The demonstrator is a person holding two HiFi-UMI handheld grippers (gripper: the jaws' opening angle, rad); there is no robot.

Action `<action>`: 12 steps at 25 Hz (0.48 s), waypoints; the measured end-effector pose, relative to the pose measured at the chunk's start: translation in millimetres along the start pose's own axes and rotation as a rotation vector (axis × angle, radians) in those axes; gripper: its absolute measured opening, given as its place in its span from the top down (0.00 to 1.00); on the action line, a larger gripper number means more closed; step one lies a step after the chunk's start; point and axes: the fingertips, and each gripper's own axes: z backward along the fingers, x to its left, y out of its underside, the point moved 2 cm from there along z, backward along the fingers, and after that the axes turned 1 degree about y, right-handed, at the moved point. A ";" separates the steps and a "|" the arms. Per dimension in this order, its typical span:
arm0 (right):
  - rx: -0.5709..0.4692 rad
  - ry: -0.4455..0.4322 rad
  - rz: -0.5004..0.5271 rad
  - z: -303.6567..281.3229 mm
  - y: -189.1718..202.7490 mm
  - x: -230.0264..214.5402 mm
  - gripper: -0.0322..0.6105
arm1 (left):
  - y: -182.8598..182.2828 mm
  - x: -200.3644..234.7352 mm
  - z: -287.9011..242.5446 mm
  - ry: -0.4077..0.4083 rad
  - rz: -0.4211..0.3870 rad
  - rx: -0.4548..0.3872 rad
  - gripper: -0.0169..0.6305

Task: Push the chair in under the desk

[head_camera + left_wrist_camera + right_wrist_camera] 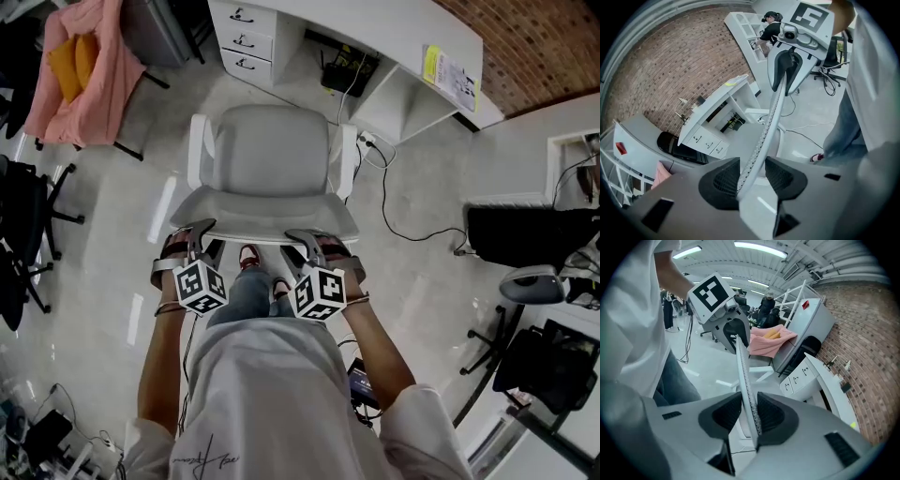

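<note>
Head view: chair (272, 155) short of desk (375, 23) edge, bare floor (305, 89) between.

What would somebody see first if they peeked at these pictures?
The big pale grey chair sits in the middle of the head view, facing the white desk at the top. The left gripper and right gripper straddle the chair's back edge with their jaws. A pink cloth lies draped at top left.

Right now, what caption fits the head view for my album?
The left gripper and right gripper straddle the backrest top of a grey padded office chair facing a white desk.
</note>
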 end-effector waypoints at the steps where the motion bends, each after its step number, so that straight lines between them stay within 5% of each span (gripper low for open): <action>1: 0.000 0.002 0.001 -0.7 1.3 -2.2 0.76 | -1.7 1.6 -2.0 0.008 -0.005 0.000 0.72; 12: 0.015 0.065 -0.093 -9.8 8.6 -32.5 0.74 | -18.9 30.0 -24.6 0.053 -0.077 -0.064 0.73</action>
